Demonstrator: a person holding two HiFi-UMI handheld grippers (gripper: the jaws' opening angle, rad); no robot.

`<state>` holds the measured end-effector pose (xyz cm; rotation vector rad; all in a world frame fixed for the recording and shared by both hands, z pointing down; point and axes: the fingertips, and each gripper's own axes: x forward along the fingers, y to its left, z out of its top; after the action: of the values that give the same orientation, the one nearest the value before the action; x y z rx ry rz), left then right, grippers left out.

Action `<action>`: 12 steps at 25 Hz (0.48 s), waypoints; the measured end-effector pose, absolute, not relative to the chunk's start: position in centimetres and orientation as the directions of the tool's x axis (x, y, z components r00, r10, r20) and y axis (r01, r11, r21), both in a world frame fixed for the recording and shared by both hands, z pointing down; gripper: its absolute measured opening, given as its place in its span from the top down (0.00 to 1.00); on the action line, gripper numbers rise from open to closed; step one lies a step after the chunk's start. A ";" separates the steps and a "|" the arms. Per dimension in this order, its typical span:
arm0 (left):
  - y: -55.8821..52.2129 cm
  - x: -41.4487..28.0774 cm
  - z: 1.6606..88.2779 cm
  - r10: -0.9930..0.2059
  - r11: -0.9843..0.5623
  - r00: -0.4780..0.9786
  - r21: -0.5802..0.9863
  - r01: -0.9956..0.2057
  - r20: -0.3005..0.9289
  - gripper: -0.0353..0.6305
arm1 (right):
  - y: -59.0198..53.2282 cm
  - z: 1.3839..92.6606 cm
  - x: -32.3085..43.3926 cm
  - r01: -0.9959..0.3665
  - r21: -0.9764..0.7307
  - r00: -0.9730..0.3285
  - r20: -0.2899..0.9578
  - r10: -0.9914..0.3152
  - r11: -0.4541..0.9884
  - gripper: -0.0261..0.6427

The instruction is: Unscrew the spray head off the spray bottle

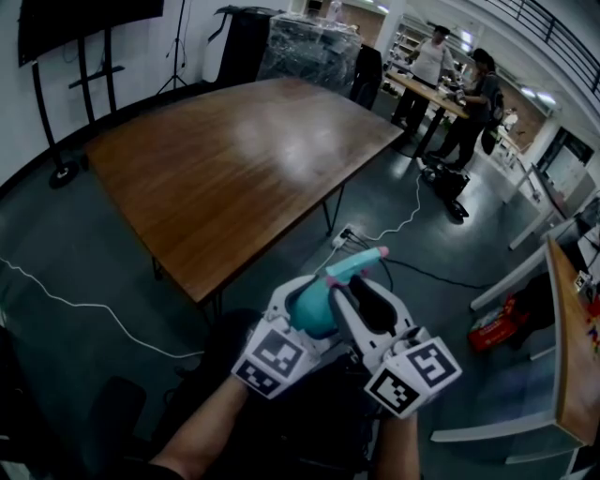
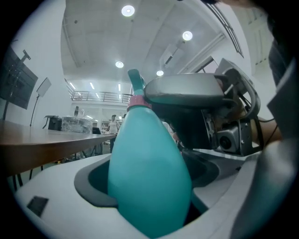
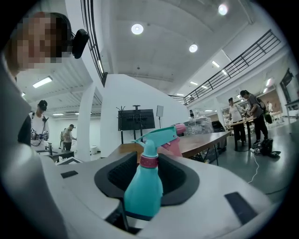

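A teal spray bottle (image 1: pixel 312 309) with a pink collar (image 3: pixel 149 161) and a teal spray head (image 1: pixel 354 265) is held in the air in front of me, below the table's near edge. My left gripper (image 1: pixel 302 302) is shut on the bottle's fat body (image 2: pixel 149 177), which fills the space between its jaws. My right gripper (image 1: pixel 361 302) stands open around the bottle (image 3: pixel 142 186), with dark gaps showing on both sides. In the left gripper view one right jaw lies beside the collar (image 2: pixel 138 101). The pink nozzle tip (image 3: pixel 180 129) points away to the right.
A large brown wooden table (image 1: pixel 234 159) stands ahead. A power strip (image 1: pixel 343 239) and cables lie on the grey floor beside it. People (image 1: pixel 459 94) work at a bench at the far right. A screen on a stand (image 1: pixel 75 28) is at the far left.
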<state>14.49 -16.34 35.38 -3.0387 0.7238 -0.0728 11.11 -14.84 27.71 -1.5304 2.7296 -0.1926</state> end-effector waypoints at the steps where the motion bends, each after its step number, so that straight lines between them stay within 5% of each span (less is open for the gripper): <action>1: -16.4 14.4 35.5 -0.455 -0.891 0.889 -0.033 -0.454 0.047 0.30 | -15.0 27.8 11.0 -0.853 -0.106 -0.519 0.059 -0.853 0.512 0.76; 12: -15.2 14.7 35.2 -0.376 -0.926 0.924 -0.054 -0.373 0.064 0.30 | -14.2 27.6 10.4 -0.763 -0.056 -0.646 0.067 -0.760 0.644 0.75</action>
<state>14.71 -15.21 35.24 -3.0419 0.5920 -0.1139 10.38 -14.18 27.63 -1.3357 2.8818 -0.1249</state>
